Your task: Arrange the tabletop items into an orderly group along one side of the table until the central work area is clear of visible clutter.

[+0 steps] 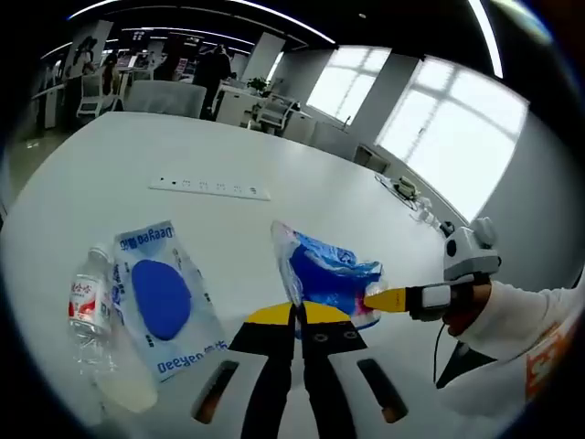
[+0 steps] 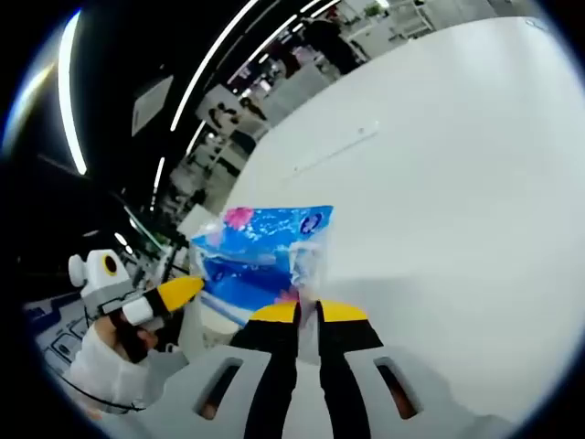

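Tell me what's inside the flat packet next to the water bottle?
Inside the flat packet a round blue thing shows through the clear front. What it is cannot be told. The packet lies flat on the white table, beside the water bottle. Its underside is hidden.

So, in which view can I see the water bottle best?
The left gripper view. There the water bottle lies on the white table, beside a flat blue-and-white packet, its red label readable. In the right gripper view I cannot find the bottle; both grippers there are shut on a blue bag lifted above the table.
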A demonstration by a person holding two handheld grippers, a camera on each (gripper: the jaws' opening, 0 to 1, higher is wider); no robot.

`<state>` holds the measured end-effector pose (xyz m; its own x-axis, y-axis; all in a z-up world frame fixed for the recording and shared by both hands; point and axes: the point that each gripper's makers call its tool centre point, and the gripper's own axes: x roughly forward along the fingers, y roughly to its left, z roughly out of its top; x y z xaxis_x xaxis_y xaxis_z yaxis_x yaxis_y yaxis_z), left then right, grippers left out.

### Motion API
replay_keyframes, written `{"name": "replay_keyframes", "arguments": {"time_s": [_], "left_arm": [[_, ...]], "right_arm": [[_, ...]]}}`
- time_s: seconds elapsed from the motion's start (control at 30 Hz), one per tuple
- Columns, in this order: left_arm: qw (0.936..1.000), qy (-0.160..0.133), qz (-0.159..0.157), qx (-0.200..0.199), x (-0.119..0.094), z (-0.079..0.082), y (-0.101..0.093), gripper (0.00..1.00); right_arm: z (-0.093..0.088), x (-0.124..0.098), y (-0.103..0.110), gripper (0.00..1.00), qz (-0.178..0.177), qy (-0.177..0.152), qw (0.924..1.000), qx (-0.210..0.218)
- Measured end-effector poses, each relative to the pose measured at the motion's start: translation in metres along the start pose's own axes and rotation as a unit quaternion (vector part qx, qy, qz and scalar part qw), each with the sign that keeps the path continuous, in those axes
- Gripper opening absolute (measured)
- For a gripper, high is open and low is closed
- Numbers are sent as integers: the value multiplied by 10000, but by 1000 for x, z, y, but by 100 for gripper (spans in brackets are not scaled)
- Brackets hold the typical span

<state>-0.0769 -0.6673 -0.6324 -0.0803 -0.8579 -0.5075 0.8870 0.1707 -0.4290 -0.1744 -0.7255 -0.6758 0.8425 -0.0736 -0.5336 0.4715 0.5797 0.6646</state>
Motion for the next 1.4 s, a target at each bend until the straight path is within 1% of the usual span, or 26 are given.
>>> {"name": "replay_keyframes", "arguments": {"time_s": [0.1,0.2,0.23,0.3,0.33,0.43,0.47,0.57,0.63,0.7,0.8,0.9,1.03,1.1,1.17,1.27,1.4], "left_arm": [[9998,-143,-16,-103,0,9,0,0],[9997,-224,9,-84,1,13,0,0],[9996,-255,4,-77,1,15,-1,0],[9994,-326,-26,-107,2,18,-3,0],[9994,-337,-39,-106,2,19,-4,0],[9995,-318,-64,-20,4,18,-6,0],[9995,-313,-42,13,4,18,-5,0],[9996,-255,-76,-106,6,14,-1,0],[9997,-186,-70,-125,8,9,-2,0],[9999,-130,-44,-29,10,4,-3,0],[9999,-71,45,146,12,-1,-1,0],[9999,-92,27,87,13,-2,2,0],[9998,-183,7,69,15,1,4,1],[9997,-228,32,93,16,3,6,4],[9996,-254,39,96,17,4,7,10],[9994,-336,7,15,19,5,9,16],[9995,-306,101,70,20,3,14,22]], "right_arm": [[2,0,2,12,56,-90,9999,32],[0,3,9,18,179,-80,9997,163],[1,3,11,21,198,-92,9995,215],[2,5,12,23,198,-129,9992,310],[3,6,11,22,190,-145,9992,330],[9,6,12,12,238,-262,9978,554],[8,6,13,10,207,-262,9979,562],[11,3,10,3,208,-342,9971,652],[12,3,9,1,170,-363,9972,634],[11,4,8,0,143,-333,9977,581],[12,4,6,0,144,-318,9975,609],[14,4,5,0,189,-334,9973,619],[22,7,4,0,331,-441,9968,587],[26,8,4,0,393,-513,9963,563],[31,11,2,0,440,-588,9958,552],[37,15,-3,0,514,-696,9937,712],[38,22,-13,0,414,-650,9948,667]]}}
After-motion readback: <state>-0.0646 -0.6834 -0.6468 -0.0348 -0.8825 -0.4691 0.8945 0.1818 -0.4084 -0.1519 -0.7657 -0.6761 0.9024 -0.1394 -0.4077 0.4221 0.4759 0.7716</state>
